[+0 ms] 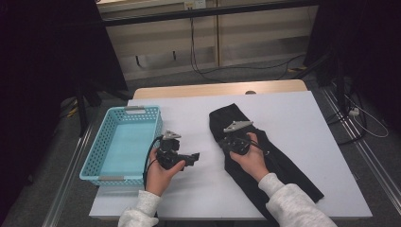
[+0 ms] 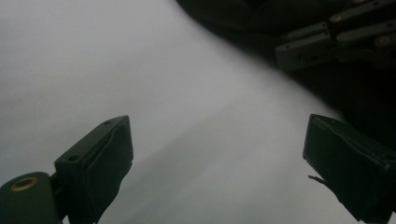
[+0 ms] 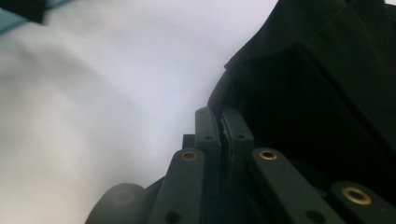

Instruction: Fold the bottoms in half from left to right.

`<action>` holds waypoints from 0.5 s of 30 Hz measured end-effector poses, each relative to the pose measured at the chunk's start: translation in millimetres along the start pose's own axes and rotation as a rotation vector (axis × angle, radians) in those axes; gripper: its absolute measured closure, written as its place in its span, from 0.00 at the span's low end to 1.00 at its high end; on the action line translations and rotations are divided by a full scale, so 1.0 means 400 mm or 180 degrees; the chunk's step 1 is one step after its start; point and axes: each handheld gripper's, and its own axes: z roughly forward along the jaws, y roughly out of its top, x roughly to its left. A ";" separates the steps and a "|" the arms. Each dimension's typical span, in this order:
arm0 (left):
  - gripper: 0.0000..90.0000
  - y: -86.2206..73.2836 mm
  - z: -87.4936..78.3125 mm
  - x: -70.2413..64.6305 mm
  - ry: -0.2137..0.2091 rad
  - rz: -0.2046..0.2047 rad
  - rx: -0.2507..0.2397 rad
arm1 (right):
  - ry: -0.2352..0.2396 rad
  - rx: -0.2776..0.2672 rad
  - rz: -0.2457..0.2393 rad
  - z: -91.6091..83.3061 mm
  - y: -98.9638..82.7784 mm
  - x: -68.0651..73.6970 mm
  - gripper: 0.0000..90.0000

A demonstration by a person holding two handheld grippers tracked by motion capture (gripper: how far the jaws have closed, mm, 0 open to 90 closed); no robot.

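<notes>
A black garment (image 1: pixel 283 165) lies stretched across the white table (image 1: pixel 293 109), from the middle toward the near right corner. My right gripper (image 1: pixel 222 141) rests at the garment's left edge. In the right gripper view its jaws (image 3: pixel 219 119) stand pressed together, with the edge of the cloth (image 3: pixel 327 93) rising up to their tips, apparently pinched. My left gripper (image 1: pixel 194 158) hovers left of the garment over bare table, pointing toward it. Its jaws (image 2: pixel 215 154) stand wide open with nothing between them, and it sees the dark cloth (image 2: pixel 233 18) and the other gripper (image 2: pixel 327 42) beyond.
A light blue perforated basket (image 1: pixel 90 161) with nothing inside sits at the table's left side, just left of my left hand; a corner of the basket (image 3: pixel 9 21) appears in the right gripper view. Bare white table lies between the two grippers and behind the garment.
</notes>
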 end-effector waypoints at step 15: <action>0.09 0.003 -0.016 0.015 0.0072 -0.0088 -0.0033 | 0.0468 0.0037 -0.0318 0.019 0.015 0.118 0.84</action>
